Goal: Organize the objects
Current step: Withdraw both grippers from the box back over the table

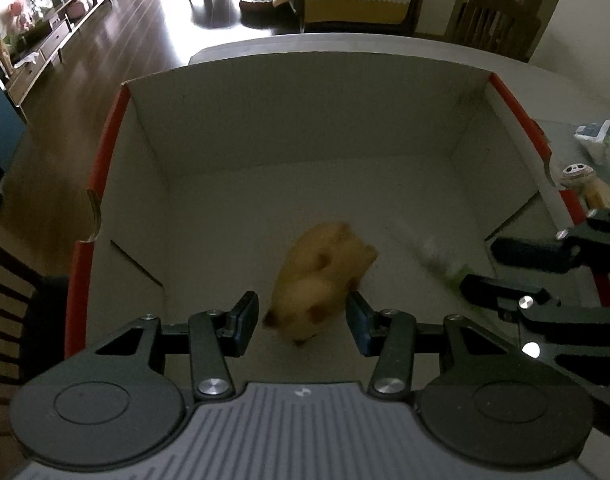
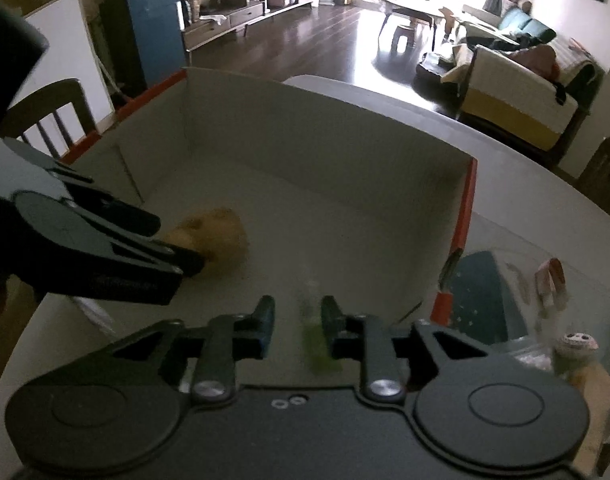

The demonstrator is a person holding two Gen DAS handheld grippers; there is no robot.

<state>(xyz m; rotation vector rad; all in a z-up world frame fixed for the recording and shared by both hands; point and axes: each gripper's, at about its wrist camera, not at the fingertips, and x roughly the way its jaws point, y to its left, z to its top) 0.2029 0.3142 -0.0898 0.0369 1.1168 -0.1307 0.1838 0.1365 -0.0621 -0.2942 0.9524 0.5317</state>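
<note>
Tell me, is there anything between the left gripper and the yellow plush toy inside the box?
Nothing visible stands in the way. The yellow plush toy lies blurred on the floor of the box, just ahead of the open left gripper, partly between its fingers. The right gripper works apart, beside a blurred green-and-clear item.

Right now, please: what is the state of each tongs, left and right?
Left tongs: open, blurred tan plush toy between the jaws.
Right tongs: open, blurred clear green-ended object between the jaws.
</note>
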